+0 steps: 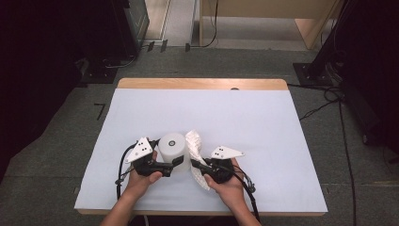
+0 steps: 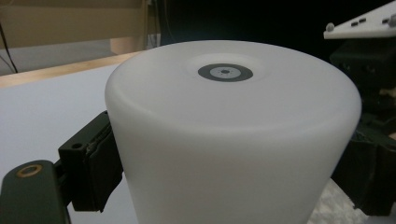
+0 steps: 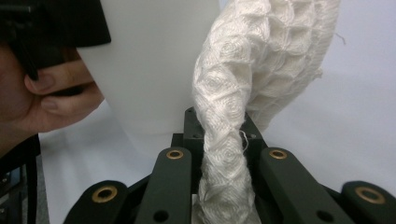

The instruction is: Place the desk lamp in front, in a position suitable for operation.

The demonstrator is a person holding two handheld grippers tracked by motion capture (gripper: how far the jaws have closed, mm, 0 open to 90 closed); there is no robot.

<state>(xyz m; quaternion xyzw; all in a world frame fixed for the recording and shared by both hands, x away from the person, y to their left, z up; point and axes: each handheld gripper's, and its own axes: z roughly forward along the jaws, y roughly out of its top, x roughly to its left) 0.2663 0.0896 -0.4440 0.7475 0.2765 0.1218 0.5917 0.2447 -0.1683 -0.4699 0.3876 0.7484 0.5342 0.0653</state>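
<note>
so the bench (image 1: 263,122) is covered with a pale sheet, and all the action sits near the front edge, right in front of the person, probably so both hands can work close together without stretching

biggest thing on it is the white tub (image 1: 173,149), a smooth tapered plastic thing standing upside down with a little grey ring in the middle of its top. The left tongs (image 1: 175,164) are clamped around its side, one dark pad on each side of the wall in the left gripper view, so they're spread about as wide as the tub itself. Looks to me like that grip is just there to pin the tub steady while the other hand does the wiping

next down is the white cloth (image 1: 196,149), waffle-textured, bunched into a rope and curving up against the tub's right side. Can't tell from here if it's actually pressing on the plastic or just beside it

the right tongs (image 1: 195,165) are pinched nearly shut on the lower end of that cloth; in the right gripper view it runs straight up between the jaws. Holding it by the end leaves the loose part free to drag over the tub, which is my guess at what's going on
</note>
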